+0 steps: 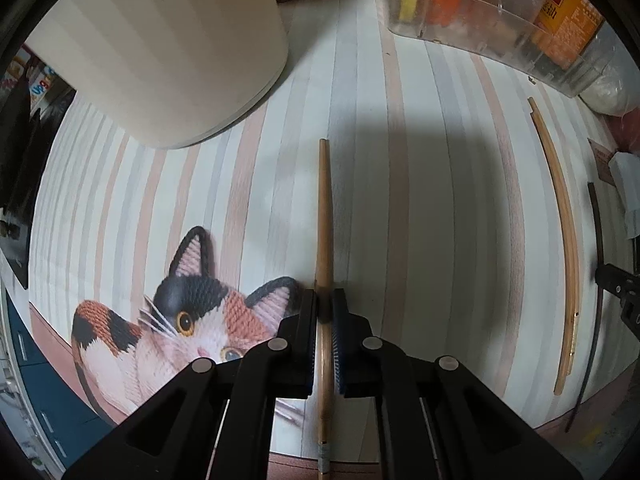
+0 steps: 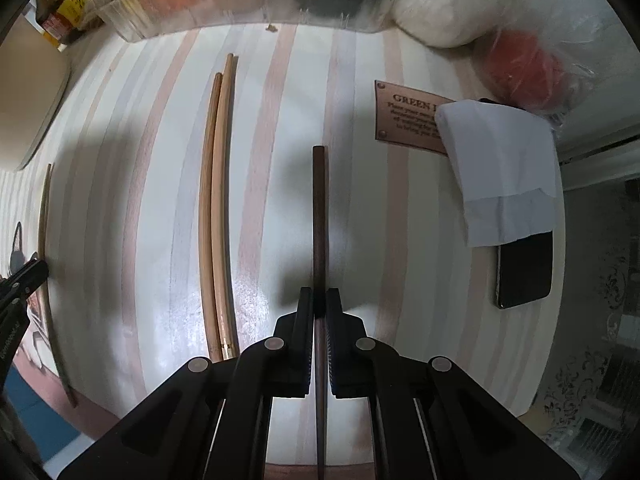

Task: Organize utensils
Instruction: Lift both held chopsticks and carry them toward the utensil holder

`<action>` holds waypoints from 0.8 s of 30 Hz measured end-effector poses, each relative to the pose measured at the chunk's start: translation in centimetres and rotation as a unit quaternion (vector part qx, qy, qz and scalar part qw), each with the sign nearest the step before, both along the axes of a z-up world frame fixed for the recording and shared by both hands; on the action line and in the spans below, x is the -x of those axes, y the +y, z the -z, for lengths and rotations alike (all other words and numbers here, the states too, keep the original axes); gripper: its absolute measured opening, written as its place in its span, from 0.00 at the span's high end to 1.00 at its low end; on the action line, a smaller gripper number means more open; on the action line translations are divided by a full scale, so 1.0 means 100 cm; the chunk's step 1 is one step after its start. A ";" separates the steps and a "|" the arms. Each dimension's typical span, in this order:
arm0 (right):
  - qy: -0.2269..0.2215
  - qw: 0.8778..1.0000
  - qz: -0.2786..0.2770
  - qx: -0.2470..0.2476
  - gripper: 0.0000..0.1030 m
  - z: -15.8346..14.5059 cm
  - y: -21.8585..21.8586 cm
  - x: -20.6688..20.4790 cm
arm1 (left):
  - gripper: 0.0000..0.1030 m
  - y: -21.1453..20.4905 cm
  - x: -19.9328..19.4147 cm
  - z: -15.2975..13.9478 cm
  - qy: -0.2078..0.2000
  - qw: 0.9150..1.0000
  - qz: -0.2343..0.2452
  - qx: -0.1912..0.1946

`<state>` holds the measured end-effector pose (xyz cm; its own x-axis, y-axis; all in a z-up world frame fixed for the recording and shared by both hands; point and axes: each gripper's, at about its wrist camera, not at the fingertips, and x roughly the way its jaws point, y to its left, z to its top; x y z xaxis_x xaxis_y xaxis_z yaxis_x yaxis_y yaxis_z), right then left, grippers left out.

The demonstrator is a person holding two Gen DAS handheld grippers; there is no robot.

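At frame centre, each gripper pinches one chopstick over the striped surface [image 2: 280, 160]: left gripper [image 1: 324, 300] the light wooden chopstick [image 1: 324, 216], right gripper [image 2: 319, 300] the dark brown chopstick [image 2: 319, 208]. Lay each level, parallel beside the paired tan chopsticks [image 2: 216, 208].

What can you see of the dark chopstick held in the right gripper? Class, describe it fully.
The dark chopstick is a slim, round stick, dark brown like stained wood, with a blunt far end. It runs straight ahead along the right gripper, whose jaws are shut on it partway along its length; the near end passes back between the fingers out of view. Whether it rests on the striped tablecloth or is lifted cannot be told. The pair of light wooden chopsticks lies apart to its left.
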<state>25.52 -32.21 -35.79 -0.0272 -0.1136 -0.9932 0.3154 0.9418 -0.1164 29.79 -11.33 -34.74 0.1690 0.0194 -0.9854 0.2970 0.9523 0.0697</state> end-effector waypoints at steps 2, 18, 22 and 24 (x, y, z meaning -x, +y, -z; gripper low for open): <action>-0.011 1.000 0.015 -0.011 0.94 -0.003 0.000 0.006 | 0.96 0.006 0.002 -0.005 -0.005 1.000 -0.005 0.009; -0.241 0.969 0.008 -0.049 0.94 -0.138 0.002 0.025 | 0.96 0.030 0.010 -0.161 -0.144 0.982 -0.003 0.121; -0.323 0.944 -0.007 -0.065 0.94 -0.195 0.013 -0.002 | 0.96 0.035 -0.004 -0.226 -0.207 0.965 -0.012 0.161; -0.359 0.930 -0.017 -0.078 0.94 -0.220 0.021 -0.017 | 0.96 0.043 -0.014 -0.259 -0.236 0.955 -0.020 0.181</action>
